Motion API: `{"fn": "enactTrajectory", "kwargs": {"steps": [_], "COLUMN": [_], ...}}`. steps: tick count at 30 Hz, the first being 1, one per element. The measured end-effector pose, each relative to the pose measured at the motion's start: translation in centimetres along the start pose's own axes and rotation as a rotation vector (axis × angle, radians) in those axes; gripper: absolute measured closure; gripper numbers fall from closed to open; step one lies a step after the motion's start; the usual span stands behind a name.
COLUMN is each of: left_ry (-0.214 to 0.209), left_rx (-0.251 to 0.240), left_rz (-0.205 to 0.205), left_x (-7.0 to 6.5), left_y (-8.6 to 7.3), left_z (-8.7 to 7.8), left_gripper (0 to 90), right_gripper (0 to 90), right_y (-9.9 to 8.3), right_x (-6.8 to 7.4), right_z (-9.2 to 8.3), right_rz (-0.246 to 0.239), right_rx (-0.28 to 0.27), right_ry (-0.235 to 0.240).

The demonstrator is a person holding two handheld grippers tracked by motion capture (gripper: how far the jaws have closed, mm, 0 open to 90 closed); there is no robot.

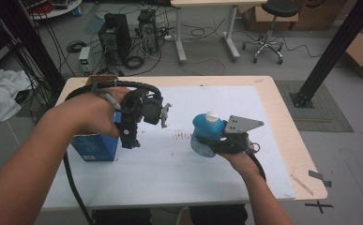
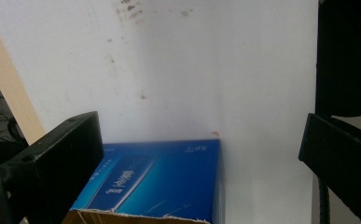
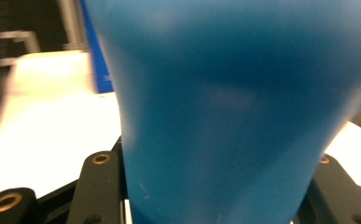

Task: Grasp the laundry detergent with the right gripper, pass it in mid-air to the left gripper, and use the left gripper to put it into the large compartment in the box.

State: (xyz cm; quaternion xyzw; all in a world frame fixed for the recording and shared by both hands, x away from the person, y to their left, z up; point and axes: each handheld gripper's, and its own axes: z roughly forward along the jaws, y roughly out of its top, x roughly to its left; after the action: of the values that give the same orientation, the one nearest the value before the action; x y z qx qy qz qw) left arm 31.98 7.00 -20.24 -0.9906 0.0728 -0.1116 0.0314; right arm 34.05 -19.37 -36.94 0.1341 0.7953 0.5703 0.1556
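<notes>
- High view: on the white paper sheet (image 1: 170,159) that covers the wooden table (image 1: 282,117), the right gripper (image 1: 216,138) holds a blue plastic bottle with a white cap (image 1: 204,133), right of the blue cardboard box (image 1: 94,146). The left gripper (image 1: 130,133) hangs just above the box, at its right end.
- Left gripper view: the two black jaws stand wide apart and hold nothing; the box (image 2: 155,182) lies below between them, its torn top edge near the camera.
- Right gripper view: the jaws are closed on the blurred bottle (image 3: 229,107); the box (image 3: 96,56) stands far behind on the left.
</notes>
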Motion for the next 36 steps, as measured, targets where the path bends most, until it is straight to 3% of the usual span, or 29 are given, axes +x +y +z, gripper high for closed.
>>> {"fn": "enactTrajectory", "kwargs": {"steps": [2, 3, 7, 10, 11, 14, 17, 25, 36], "left_ry": [0.000, -0.003, -0.010, -0.014, -0.017, -0.019, -0.028, -0.059, -0.087], "left_rx": [0.001, -0.003, 0.003, 0.008, 0.008, 0.008, 0.005, -0.009, -0.041], "left_rz": [0.002, 0.004, 0.008, 0.012, 0.015, 0.015, 0.012, 0.010, 0.001], "left_x": [0.0, 0.1, 0.0, 0.0, 0.0, 0.0, -0.1, -0.3, -0.8], "left_y": [0.2, 0.4, 0.9, 1.2, 1.3, 1.4, 1.6, 2.2, 2.5], "left_z": [0.0, 0.0, 0.1, 0.2, 0.2, 0.3, 0.4, 0.6, 1.2], "left_gripper": [0.3, 0.3, 0.3, 0.3, 0.3, 0.3, 0.3, 0.1, 0.1], "right_gripper": [47.9, 47.9, 47.9, 47.8, 47.8, 47.9, 47.8, 47.7, 47.7], "right_y": [0.2, 0.5, 0.9, 1.0, 0.9, 0.9, 1.0, 1.4, 2.1], "right_x": [0.1, 0.3, 0.8, 1.1, 1.3, 1.5, 2.1, 3.5, 4.7], "right_z": [0.1, 0.5, 1.3, 1.8, 2.4, 2.9, 4.0, 6.3, 8.3], "right_rz": [-0.013, -0.036, -0.073, -0.081, -0.079, -0.079, -0.084, -0.085, -0.098], "right_rx": [-0.001, 0.000, -0.002, -0.006, -0.012, -0.017, -0.025, -0.049, -0.067], "right_ry": [0.024, 0.087, 0.179, 0.209, 0.242, 0.269, 0.329, 0.388, 0.423]}}
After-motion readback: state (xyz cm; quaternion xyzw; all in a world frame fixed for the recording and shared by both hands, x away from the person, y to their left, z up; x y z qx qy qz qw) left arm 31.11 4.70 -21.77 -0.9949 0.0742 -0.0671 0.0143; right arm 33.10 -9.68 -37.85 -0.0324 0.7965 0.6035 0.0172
